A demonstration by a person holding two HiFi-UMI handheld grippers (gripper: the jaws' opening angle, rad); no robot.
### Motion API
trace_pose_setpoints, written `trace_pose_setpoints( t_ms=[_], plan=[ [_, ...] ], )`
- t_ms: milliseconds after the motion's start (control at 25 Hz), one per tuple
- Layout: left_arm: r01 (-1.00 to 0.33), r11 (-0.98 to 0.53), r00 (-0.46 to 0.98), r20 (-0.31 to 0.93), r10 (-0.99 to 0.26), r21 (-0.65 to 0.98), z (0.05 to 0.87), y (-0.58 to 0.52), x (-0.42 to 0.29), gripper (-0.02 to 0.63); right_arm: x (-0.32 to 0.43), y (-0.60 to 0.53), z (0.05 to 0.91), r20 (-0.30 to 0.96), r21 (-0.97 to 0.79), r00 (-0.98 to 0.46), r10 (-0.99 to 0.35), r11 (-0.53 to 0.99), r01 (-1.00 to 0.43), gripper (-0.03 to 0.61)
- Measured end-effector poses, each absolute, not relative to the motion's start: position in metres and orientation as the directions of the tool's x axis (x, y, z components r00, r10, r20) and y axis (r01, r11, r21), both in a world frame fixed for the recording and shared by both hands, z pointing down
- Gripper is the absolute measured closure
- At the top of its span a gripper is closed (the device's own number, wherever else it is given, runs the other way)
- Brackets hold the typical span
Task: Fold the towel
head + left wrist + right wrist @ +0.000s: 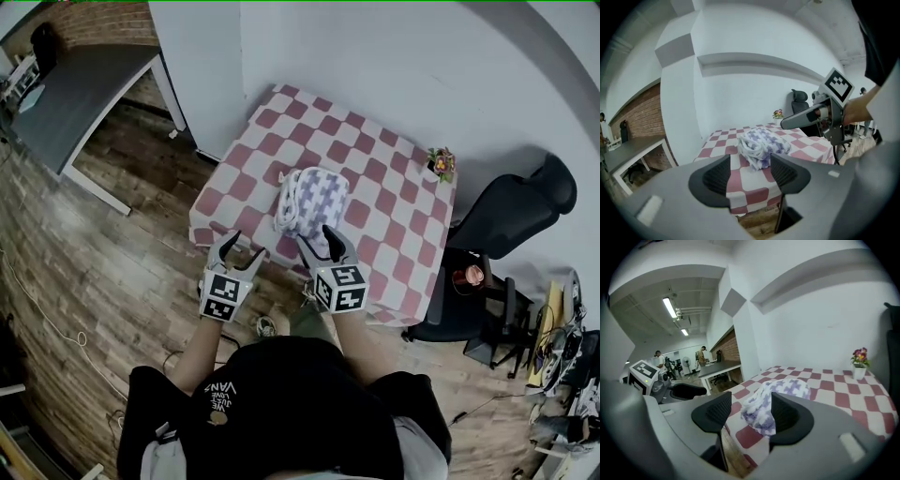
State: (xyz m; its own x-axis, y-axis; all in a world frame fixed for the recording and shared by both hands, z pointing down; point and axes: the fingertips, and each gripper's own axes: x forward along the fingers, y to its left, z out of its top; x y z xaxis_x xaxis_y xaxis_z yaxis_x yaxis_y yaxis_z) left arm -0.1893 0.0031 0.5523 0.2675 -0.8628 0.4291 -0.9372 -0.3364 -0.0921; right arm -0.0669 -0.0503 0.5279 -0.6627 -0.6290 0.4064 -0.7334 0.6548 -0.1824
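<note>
On the red-and-white checked table (375,178): a white-and-lilac patterned towel (314,199), bunched into a loose mound, nearer the person's edge than the wall. Both grippers at that near edge.

Left gripper (239,249): jaws spread, nothing between them, off to the left of the towel and apart from it, over the table's front rim. Right gripper (320,240): jaws likewise spread, tips overlapping the towel's near end in the head view; contact there impossible to judge.

In the left gripper view: left gripper (750,174) wide open, pads bare, towel (761,144) beyond the gap, resting on the table (719,139). Right gripper (820,115) reaching in from the right, above and just beside the mound.

In the right gripper view: right gripper (750,416) open, no cloth pinched. Towel (783,386) lying past the gap and partly behind the right-hand jaw, on the table (834,390). Left gripper (670,391) to the left, clear of the cloth.

Elsewhere: a small flower pot (441,162) at the table's far right corner, well apart from the towel. A black office chair (514,208) beside the table's right side. A grey desk (80,94) at upper left, over the wooden floor (112,253).
</note>
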Motion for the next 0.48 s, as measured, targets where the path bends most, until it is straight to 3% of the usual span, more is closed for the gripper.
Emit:
trace_pose_setpoints(
  t_ms=[160,240,400,480],
  plan=[
    [-0.921,-0.380,0.326,0.366,-0.872,-0.085,0.530,0.010,-0.173,0.347,-0.028,-0.036,0.512,0.367,-0.172,-0.607,-0.704,0.590,-0.789,0.324],
    [-0.913,-0.402,0.355,0.341,-0.871,-0.075,0.520,0.014,-0.163,0.366,-0.010,-0.030,0.505,0.353,-0.164,-0.584,-0.731,0.566,-0.808,0.367],
    [-0.909,-0.410,0.371,0.299,-0.879,-0.075,0.509,0.024,-0.152,0.521,0.011,-0.017,0.498,0.335,-0.154,-0.562,-0.756,0.545,-0.824,0.470],
    [-0.917,-0.391,0.356,0.287,-0.889,-0.075,0.508,0.027,-0.151,0.562,0.017,-0.013,0.494,0.327,-0.140,-0.557,-0.763,0.544,-0.828,0.530]
  ],
)
